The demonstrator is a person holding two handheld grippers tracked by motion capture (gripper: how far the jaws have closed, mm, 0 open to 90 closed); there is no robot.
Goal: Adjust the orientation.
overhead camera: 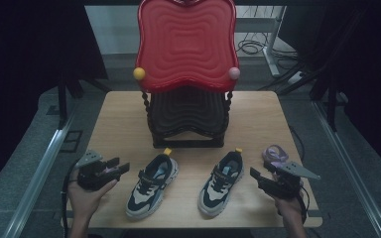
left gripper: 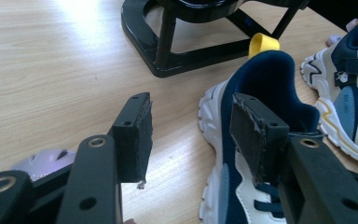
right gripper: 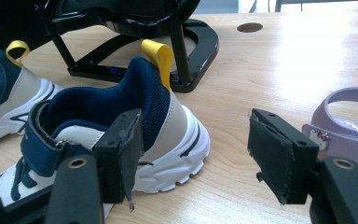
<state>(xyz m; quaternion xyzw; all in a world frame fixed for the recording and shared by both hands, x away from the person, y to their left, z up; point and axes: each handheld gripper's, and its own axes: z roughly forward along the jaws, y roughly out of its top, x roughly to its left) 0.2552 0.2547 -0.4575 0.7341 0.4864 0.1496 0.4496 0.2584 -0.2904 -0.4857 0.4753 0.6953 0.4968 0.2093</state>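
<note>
Two navy, white and cream sneakers with yellow heel loops stand side by side on the wooden table (overhead camera: 119,119), toes toward me: the left sneaker (overhead camera: 151,186) and the right sneaker (overhead camera: 222,182). My left gripper (overhead camera: 121,167) lies low just left of the left sneaker, open. In its own view the left gripper (left gripper: 191,112) has bare table between the jaws, with that sneaker's (left gripper: 265,79) heel beside the right jaw. My right gripper (overhead camera: 254,173) sits just right of the right sneaker, open. In its view the right gripper (right gripper: 196,123) has that sneaker (right gripper: 144,98) beside its left jaw.
A two-tier stand rises behind the shoes, with a red wavy tray (overhead camera: 186,44) over a black one (overhead camera: 186,111); its black base (left gripper: 177,65) stands close to the heels. A purple strapped thing (overhead camera: 274,153) lies by the right gripper, near the table's right edge.
</note>
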